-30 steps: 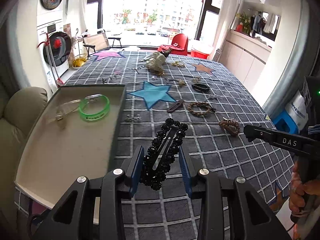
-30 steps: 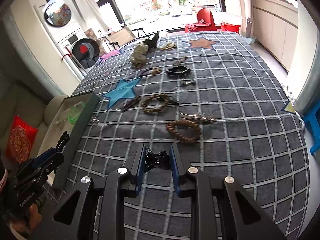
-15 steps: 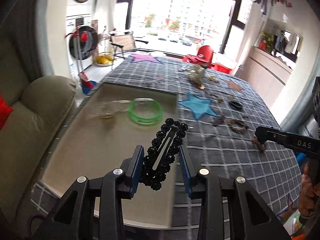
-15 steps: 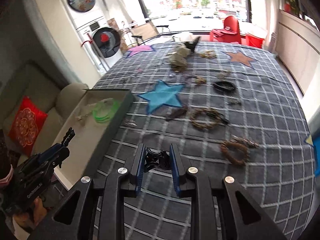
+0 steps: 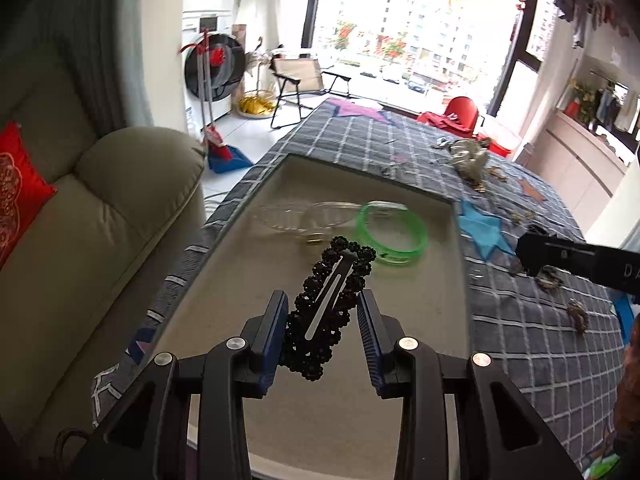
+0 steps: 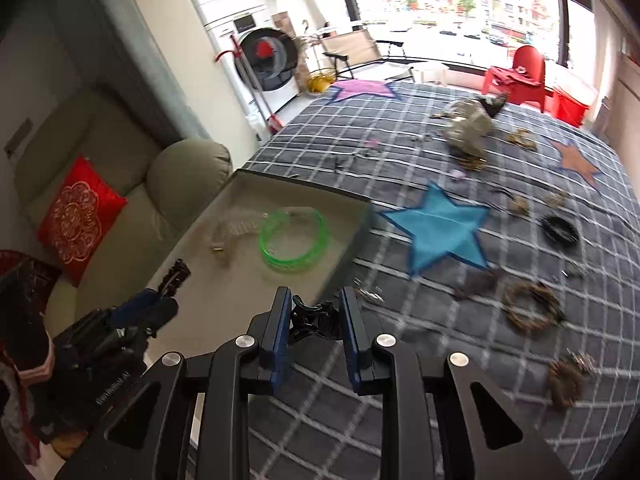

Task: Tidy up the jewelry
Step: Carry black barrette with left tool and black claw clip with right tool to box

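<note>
Each gripper is black plastic, with two long arms shaped like open triangles. The left gripper (image 5: 323, 322) and the right gripper (image 6: 315, 312) both have blue ribbed pads and round silver screws. White letters mark their sides. A dark patterned sleeve (image 6: 20, 312) shows.

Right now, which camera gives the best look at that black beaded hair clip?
The left wrist view: the black beaded hair clip fills the centre, held in the left gripper above the tray. In the right wrist view only its tip shows, small and partly hidden by that gripper.
</note>
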Demonstrator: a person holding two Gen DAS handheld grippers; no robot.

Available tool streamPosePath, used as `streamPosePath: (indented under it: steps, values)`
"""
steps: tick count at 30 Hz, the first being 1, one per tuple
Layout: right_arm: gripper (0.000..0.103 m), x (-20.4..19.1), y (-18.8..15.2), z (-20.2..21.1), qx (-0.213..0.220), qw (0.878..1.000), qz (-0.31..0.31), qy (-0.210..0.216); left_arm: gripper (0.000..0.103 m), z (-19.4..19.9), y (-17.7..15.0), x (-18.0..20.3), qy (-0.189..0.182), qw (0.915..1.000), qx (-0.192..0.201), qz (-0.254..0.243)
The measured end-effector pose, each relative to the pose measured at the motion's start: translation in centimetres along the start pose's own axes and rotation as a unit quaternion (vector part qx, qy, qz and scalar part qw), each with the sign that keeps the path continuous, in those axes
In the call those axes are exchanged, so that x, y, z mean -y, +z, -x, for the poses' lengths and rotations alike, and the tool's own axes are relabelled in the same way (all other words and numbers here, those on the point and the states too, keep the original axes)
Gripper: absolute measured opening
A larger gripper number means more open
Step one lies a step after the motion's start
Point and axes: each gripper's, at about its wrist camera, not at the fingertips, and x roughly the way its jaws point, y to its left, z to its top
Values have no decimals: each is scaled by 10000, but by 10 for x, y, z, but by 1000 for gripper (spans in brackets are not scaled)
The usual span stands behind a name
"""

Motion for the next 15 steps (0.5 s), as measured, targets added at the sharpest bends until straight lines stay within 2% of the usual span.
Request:
streamPosePath:
  steps: [6, 15]
  values:
    - [27, -15, 20, -38, -178, 9997, 180, 72, 38, -21, 3, -13, 143, 9995, -213, 178]
    - [27, -17, 39, -84, -295, 9992, 112, 232, 38, -41, 4, -19, 328, 9983, -413, 246]
